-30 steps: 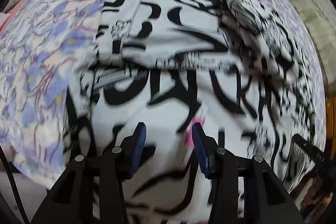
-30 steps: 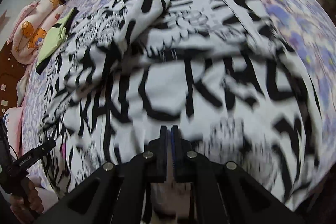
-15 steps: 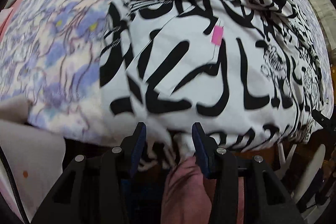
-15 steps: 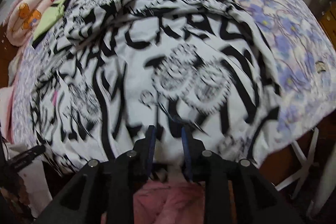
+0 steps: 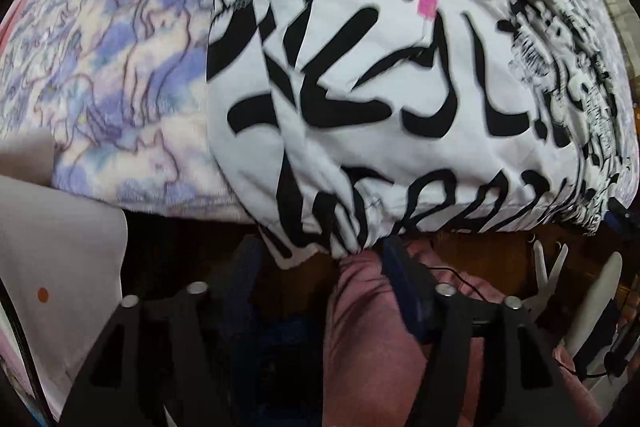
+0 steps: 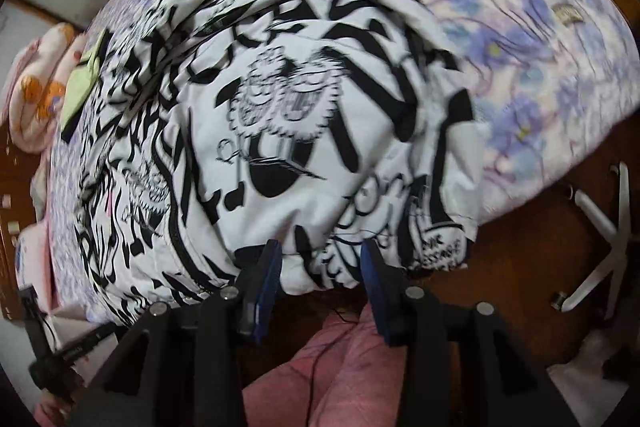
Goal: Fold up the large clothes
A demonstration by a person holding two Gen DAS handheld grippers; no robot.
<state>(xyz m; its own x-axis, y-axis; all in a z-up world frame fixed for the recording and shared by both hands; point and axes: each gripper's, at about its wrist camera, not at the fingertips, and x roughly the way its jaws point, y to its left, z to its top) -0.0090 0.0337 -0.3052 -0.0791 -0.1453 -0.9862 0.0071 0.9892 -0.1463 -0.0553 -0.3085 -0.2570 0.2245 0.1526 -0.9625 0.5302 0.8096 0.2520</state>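
Left gripper (image 5: 320,259) and right gripper (image 6: 320,259), jaws just opening, are hanging unclamped at lower frame, hem of the black-and-white garment (image 5: 380,87) drooping between them; the garment is lying across the bedspread (image 5: 112,67).

The garment (image 5: 360,99) is spread on the bed (image 5: 120,67), with its near hem hung over the bed's near edge. In the right wrist view, a folded cloth (image 6: 82,87) is laid on the bed beyond the garment's far left corner, and a pillow (image 6: 36,103) is placed further left of it. A white stand (image 6: 608,239) is set on the floor to the right of the bed's near corner. The person's lap (image 6: 340,375) is found just before the bed's near edge, below the garment's hem.
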